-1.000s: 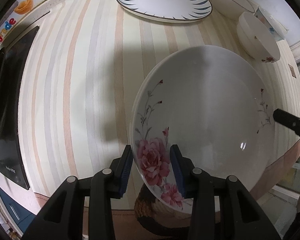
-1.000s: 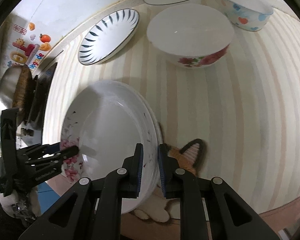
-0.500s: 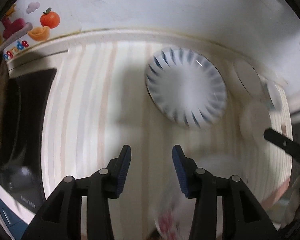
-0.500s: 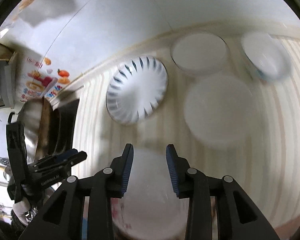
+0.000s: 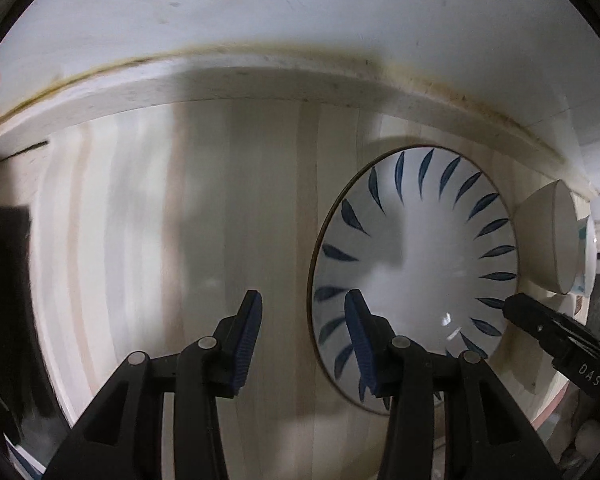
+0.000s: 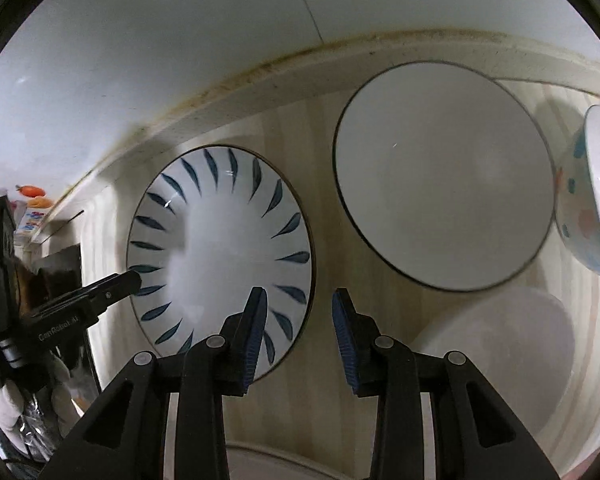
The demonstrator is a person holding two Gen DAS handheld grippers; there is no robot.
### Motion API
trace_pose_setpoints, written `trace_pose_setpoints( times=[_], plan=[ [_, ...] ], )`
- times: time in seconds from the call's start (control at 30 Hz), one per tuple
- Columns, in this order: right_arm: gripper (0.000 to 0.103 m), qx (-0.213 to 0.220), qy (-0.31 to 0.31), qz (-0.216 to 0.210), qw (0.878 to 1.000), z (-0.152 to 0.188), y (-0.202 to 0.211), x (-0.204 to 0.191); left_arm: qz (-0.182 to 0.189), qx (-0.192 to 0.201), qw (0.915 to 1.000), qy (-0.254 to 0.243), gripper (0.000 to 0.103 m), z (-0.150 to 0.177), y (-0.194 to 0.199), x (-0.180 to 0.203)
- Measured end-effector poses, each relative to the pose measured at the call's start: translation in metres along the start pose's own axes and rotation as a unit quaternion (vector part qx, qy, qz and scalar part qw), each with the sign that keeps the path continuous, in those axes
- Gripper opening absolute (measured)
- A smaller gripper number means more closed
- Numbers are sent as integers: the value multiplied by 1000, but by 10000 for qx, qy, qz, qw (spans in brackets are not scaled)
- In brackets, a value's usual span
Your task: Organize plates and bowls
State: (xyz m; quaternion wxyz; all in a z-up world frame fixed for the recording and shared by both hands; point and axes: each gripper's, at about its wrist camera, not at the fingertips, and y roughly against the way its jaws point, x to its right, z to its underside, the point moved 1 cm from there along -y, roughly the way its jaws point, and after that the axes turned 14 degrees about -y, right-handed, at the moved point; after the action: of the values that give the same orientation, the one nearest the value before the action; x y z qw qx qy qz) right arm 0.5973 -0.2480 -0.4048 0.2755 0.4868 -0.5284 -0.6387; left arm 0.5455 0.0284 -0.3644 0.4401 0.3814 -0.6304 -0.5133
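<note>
A white plate with blue leaf marks [image 5: 416, 264] lies on the striped counter near the back wall; it also shows in the right wrist view [image 6: 220, 248]. My left gripper [image 5: 302, 336] is open and empty, its right finger over the plate's left rim. My right gripper [image 6: 298, 332] is open and empty, straddling the plate's right rim from above. A white dark-rimmed bowl [image 6: 444, 176], a dotted bowl [image 6: 588, 196] and a plain white bowl [image 6: 500, 360] stand to the right. The rim of the floral plate [image 6: 268, 460] shows at the bottom edge.
The white wall and its raised ledge [image 5: 260, 80] run behind the plate. A black stove top [image 5: 4, 280] lies at the left. The right gripper's tip [image 5: 540, 324] shows in the left view; the left gripper's tip [image 6: 100, 292] shows in the right view.
Both grippers let go of the floral plate, opened, and moved forward to the blue-leaf plate, which now sits between them.
</note>
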Motion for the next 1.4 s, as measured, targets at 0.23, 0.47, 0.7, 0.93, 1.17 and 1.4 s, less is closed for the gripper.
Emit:
trace_pose_setpoints(
  times=[0.23,0.47,0.7,0.93,1.17,1.4],
  plan=[
    [28,87,106,326,9994,-6,-12,-7,64,-54,9993,-366,33,-19,-9,10],
    [12,87,312,484,9983,-9,-22,-14,-29,-106,9987,-488,26,-21,-6,21],
    [12,31,362,320,9988,-8,-12,-11,-158,-23,9982,-575,26,-29,4,30],
    [12,-2,523,122,9986,6,17,-11,-288,191,9979,-547,26,-15,31,47],
    [12,66,759,-40,9971,42,54,-14,-329,431,9973,-503,26,15,63,63],
    [12,106,978,-156,9950,91,97,2,-367,591,9961,-540,26,61,74,90]
  ],
)
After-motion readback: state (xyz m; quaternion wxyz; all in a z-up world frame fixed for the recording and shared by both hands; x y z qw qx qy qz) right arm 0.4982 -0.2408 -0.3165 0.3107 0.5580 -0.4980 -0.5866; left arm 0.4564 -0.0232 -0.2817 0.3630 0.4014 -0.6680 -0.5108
